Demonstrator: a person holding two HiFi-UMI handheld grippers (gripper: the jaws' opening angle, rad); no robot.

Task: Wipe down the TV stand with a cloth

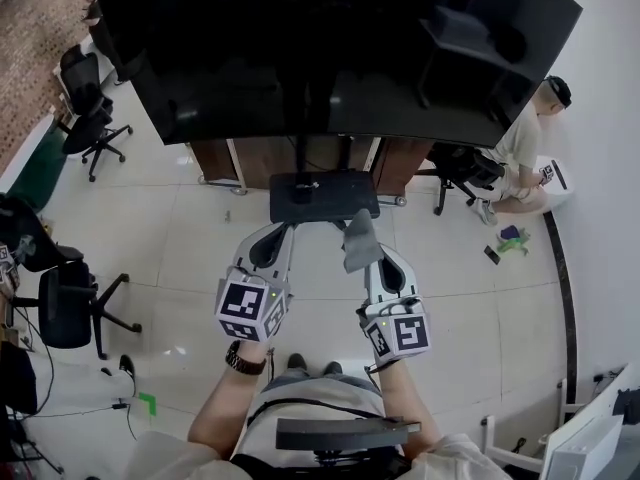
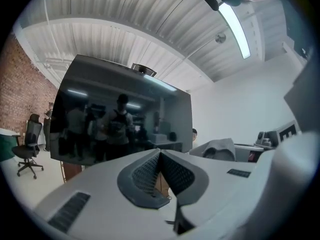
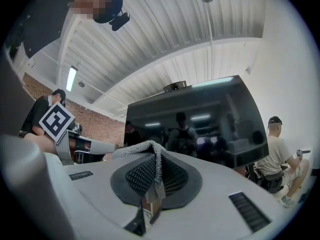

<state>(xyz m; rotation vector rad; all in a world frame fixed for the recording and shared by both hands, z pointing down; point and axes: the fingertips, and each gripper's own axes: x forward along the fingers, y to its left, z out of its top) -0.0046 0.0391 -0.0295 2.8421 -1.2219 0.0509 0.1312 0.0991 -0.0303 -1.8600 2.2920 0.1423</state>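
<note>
Left gripper (image 1: 279,234), just short of the TV stand (image 1: 325,198), has its fingers pressed together on nothing. Right gripper (image 1: 359,251), equally near the stand, pinches the grey cloth (image 3: 146,151) tightly. Best spread the cloth flat on the stand's base, then sweep steadily.

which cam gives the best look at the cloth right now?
Right gripper view. The cloth sits centre frame there, weave clear, pinched between the jaws of the right gripper. The head view shows it only as a small grey flap at that gripper's tip. The left gripper view has a grey lump at right that may be it; I cannot tell.
</note>
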